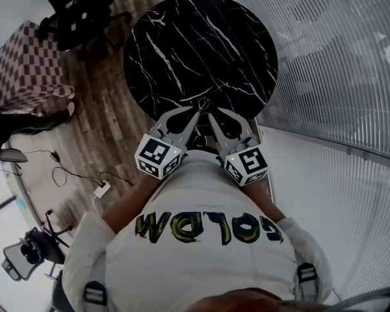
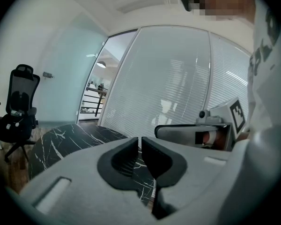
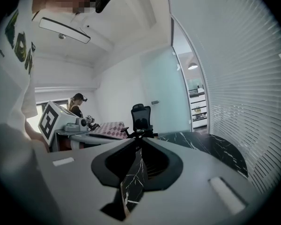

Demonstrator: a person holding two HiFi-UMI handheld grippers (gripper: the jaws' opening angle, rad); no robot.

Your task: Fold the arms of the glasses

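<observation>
I cannot make out any glasses in any view. The round black marble table (image 1: 201, 44) lies before me. My left gripper (image 1: 196, 113) and right gripper (image 1: 212, 116) hover over its near edge, with their tips close together and pointing toward each other. In the left gripper view, the left gripper (image 2: 140, 142) shows only a thin slit between its jaws, with nothing visible in it. In the right gripper view, the jaw tips of the right gripper (image 3: 139, 139) meet, and I see nothing distinct between them. The other gripper's marker cube (image 2: 237, 116) shows at the right.
A glass wall with white blinds (image 1: 338, 64) runs along the right of the table. A black office chair (image 1: 78, 12) and a red-checked box (image 1: 26, 64) stand on the wooden floor at the left. Cables (image 1: 84, 174) lie there. Another person (image 3: 77, 104) stands far off.
</observation>
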